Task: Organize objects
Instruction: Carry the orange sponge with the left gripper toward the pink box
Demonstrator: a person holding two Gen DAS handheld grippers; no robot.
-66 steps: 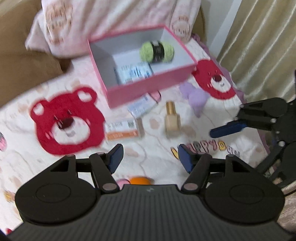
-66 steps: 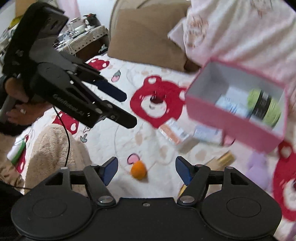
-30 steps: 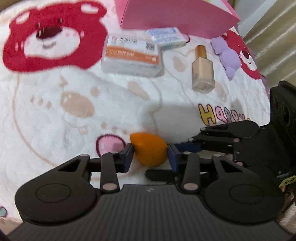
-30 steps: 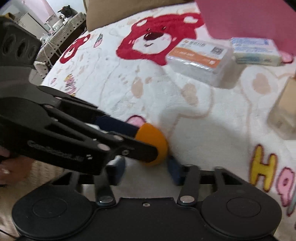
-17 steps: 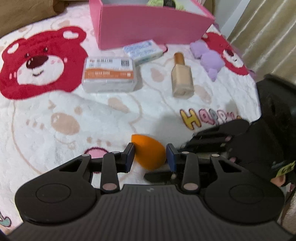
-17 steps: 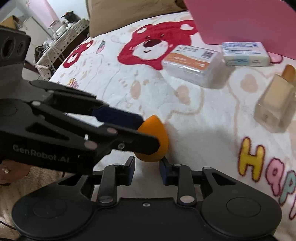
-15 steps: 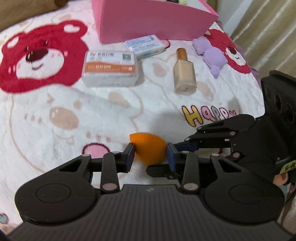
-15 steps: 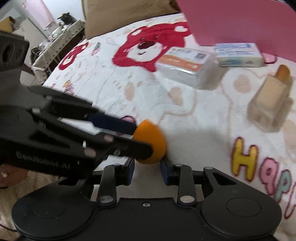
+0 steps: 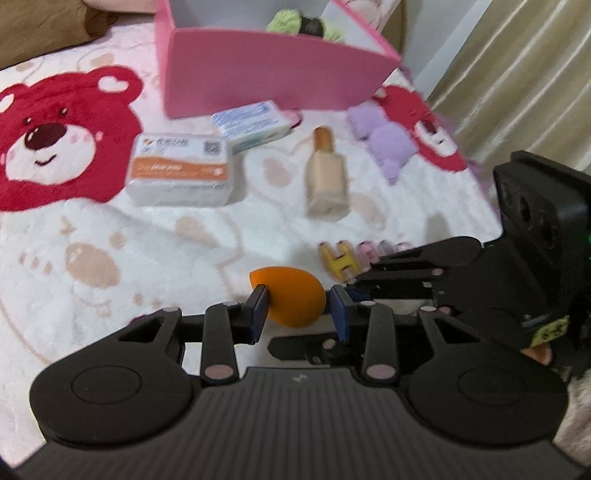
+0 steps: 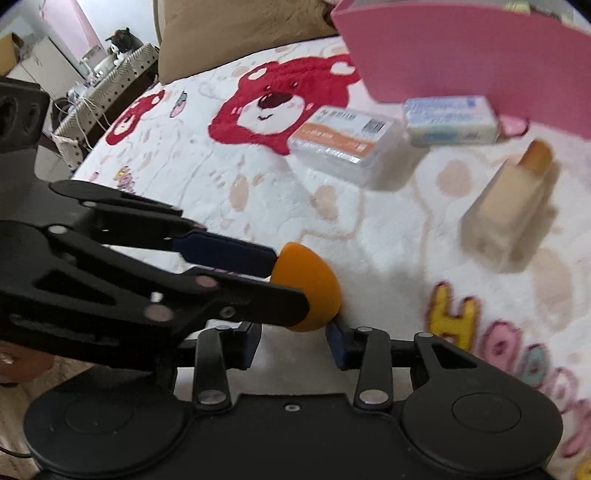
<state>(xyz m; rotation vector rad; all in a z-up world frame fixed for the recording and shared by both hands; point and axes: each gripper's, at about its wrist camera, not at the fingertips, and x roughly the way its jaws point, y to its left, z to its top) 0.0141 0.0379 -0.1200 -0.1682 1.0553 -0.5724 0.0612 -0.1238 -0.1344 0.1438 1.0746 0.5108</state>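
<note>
Sponge (image 9: 291, 301) x1; boxes x3

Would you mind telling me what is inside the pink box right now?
Inside the pink box, a green-and-black yarn ball shows above the front wall; that wall hides the floor and anything else there.

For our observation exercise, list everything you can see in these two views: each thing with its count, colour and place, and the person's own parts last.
Sponge: 1, orange, between the left gripper's pads.
Box: 1, pink, far end of the blanket.
Yarn: 1, green with a black band, inside the box.
Clear case: 1, orange and white label, before the box.
Pack: 1, blue and white, at the box's foot.
Bottle: 1, beige, lying right of the case.
Plush: 1, purple, right of the bottle.
Blanket: 1, white with red bears, under everything.
Curtain: beige, far right.
Pillow: 1, tan, behind the blanket.
Left gripper: shut on the sponge.
Right gripper: open, just below the sponge; its jaws have just been opening.
</note>
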